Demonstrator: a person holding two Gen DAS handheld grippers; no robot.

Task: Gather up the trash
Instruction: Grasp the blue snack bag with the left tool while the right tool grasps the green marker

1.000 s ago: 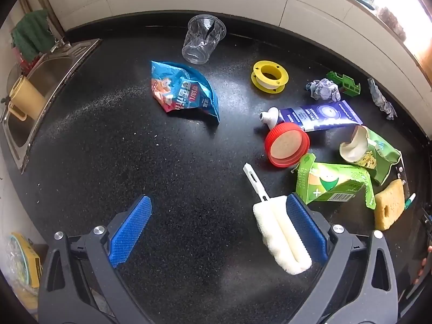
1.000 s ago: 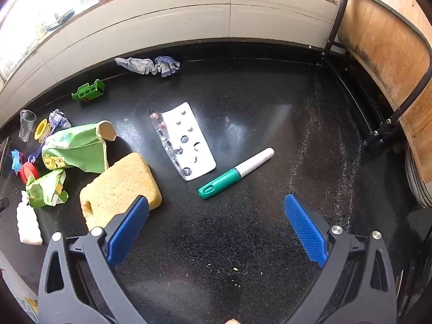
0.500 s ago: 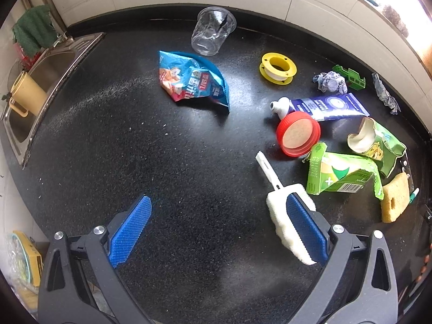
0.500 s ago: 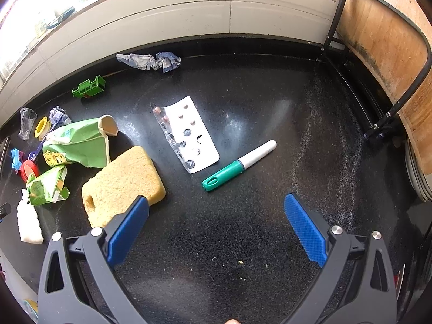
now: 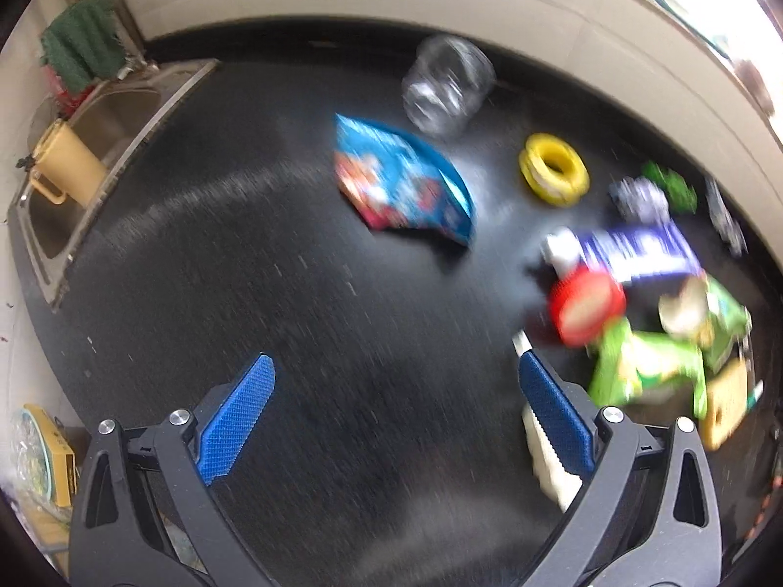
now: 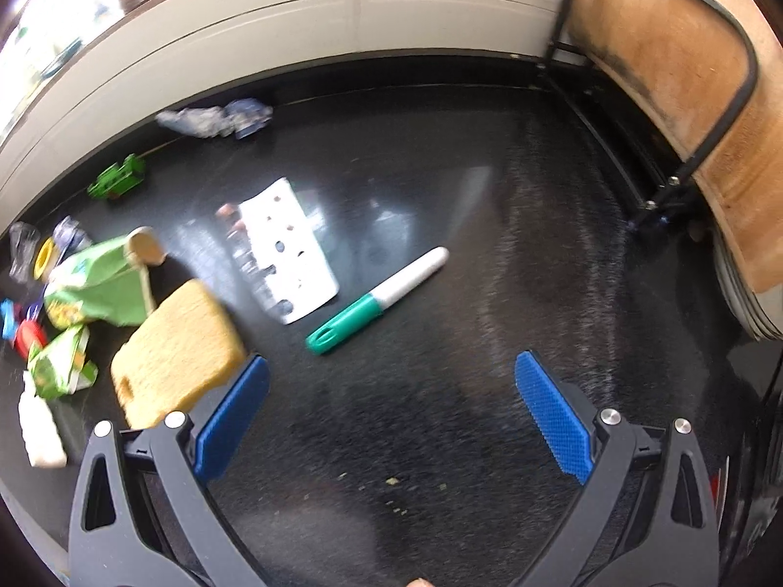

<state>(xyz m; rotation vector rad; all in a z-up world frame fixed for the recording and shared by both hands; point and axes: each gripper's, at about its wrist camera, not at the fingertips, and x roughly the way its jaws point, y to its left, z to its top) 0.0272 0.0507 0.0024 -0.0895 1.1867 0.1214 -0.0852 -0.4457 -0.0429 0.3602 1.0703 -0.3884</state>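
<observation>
Trash lies scattered on a black countertop (image 5: pixel 293 293). In the blurred left wrist view I see a blue snack bag (image 5: pixel 401 186), a clear plastic cup (image 5: pixel 448 83), a yellow spool (image 5: pixel 553 169), a blue tube (image 5: pixel 636 249), a red lid (image 5: pixel 585 308), green cartons (image 5: pixel 646 367) and a white brush (image 5: pixel 543 464) partly behind my right finger. My left gripper (image 5: pixel 396 391) is open and empty above bare counter. In the right wrist view a green marker (image 6: pixel 377 301), a blister pack (image 6: pixel 288 254) and a yellow sponge (image 6: pixel 176 352) lie ahead. My right gripper (image 6: pixel 391 391) is open and empty.
A steel sink (image 5: pixel 88 186) with a yellow mug (image 5: pixel 68 166) sits at the far left. A wooden chair with a black frame (image 6: pixel 685 98) stands at the counter's right end. A white tiled wall (image 6: pixel 342 14) runs along the back.
My left gripper has swung left and back; the scene slid right and blurred, and the white brush went further behind my right finger. My right gripper drifted slightly; both stay open.
</observation>
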